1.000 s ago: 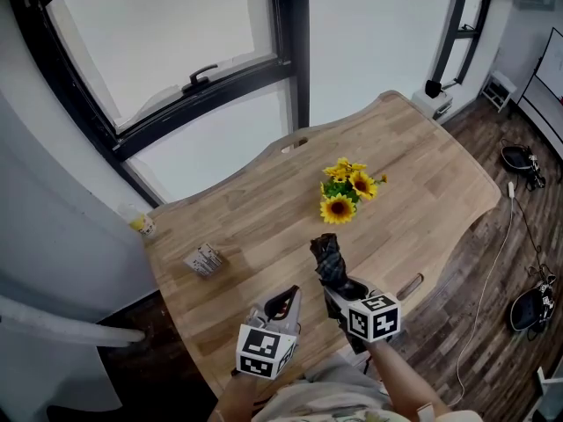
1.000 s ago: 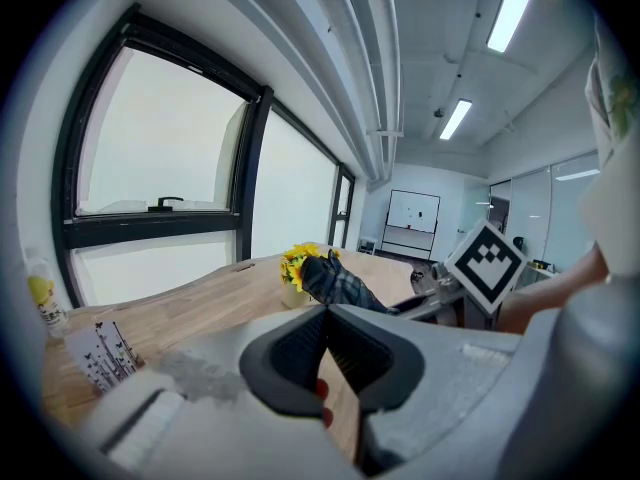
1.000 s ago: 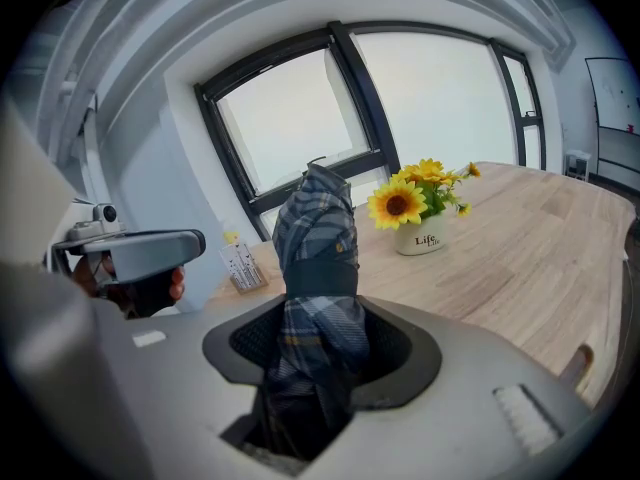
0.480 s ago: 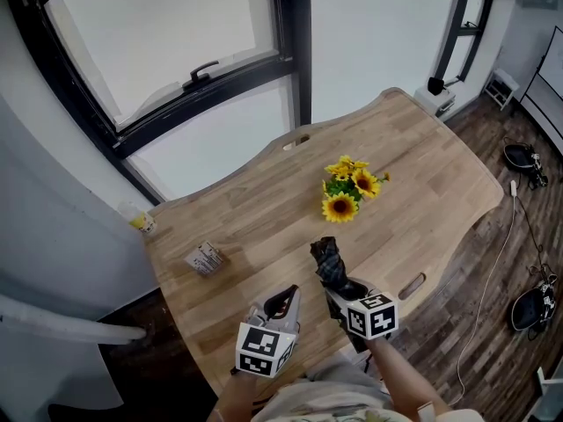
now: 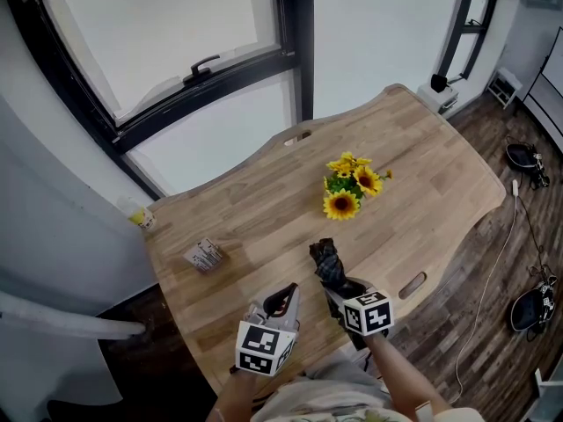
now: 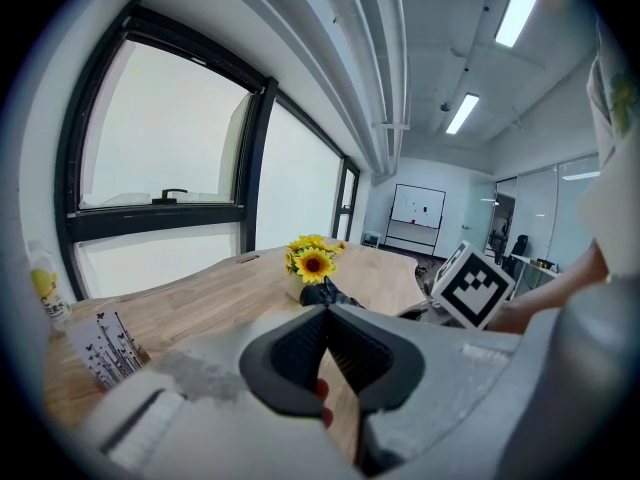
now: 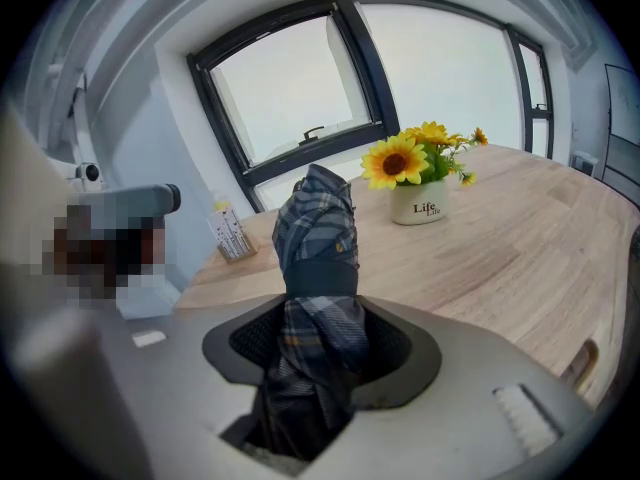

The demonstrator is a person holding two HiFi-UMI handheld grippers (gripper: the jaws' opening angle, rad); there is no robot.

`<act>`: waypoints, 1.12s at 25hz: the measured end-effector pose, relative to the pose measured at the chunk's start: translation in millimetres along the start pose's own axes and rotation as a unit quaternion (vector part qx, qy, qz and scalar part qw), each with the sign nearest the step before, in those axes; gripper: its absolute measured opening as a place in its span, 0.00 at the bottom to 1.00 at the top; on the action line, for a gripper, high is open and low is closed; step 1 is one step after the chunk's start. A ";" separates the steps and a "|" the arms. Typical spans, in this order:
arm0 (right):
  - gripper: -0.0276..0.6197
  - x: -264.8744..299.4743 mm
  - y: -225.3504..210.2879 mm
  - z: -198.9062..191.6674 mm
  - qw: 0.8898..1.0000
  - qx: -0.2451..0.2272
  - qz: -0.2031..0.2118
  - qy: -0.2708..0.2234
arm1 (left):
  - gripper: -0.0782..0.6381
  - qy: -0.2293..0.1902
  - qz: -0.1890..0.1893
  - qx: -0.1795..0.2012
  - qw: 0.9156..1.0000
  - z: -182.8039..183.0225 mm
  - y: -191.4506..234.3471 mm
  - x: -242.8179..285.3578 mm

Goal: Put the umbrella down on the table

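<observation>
A folded umbrella [image 7: 318, 268] in dark blue-grey plaid sticks out of my right gripper [image 7: 322, 340], whose jaws are shut on it. In the head view the umbrella [image 5: 329, 264] points away from me over the wooden table [image 5: 264, 218], near its front edge, and my right gripper [image 5: 341, 293] holds its near end. My left gripper [image 5: 280, 302] hangs beside it to the left; its jaws stand closed together with nothing between them [image 6: 325, 353]. From the left gripper view the umbrella [image 6: 330, 294] shows just beyond the jaws.
A white pot of yellow sunflowers [image 5: 350, 187] stands mid-table, beyond the umbrella. A small printed box [image 5: 204, 256] lies at the table's left. A little bottle [image 5: 138, 217] sits on the window sill. Cables and dark objects [image 5: 528, 161] lie on the floor right.
My right gripper with the umbrella has sunk slightly toward the table. The left gripper has stayed where it was.
</observation>
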State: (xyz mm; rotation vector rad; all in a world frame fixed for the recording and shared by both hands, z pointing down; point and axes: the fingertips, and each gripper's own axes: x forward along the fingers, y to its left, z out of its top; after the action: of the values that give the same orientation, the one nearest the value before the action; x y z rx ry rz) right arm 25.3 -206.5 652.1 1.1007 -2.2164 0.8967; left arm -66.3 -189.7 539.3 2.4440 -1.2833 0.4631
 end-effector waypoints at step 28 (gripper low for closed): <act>0.35 22.1 -12.3 -43.8 0.998 -0.014 -0.002 0.057 | 0.10 0.016 0.010 0.001 1.000 -10.7 -10.4 0.1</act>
State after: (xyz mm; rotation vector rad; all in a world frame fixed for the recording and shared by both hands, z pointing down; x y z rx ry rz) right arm 29.7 -190.5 699.8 1.0145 -2.1267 0.9022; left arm -59.0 -179.5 547.4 2.4170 -1.2961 0.5066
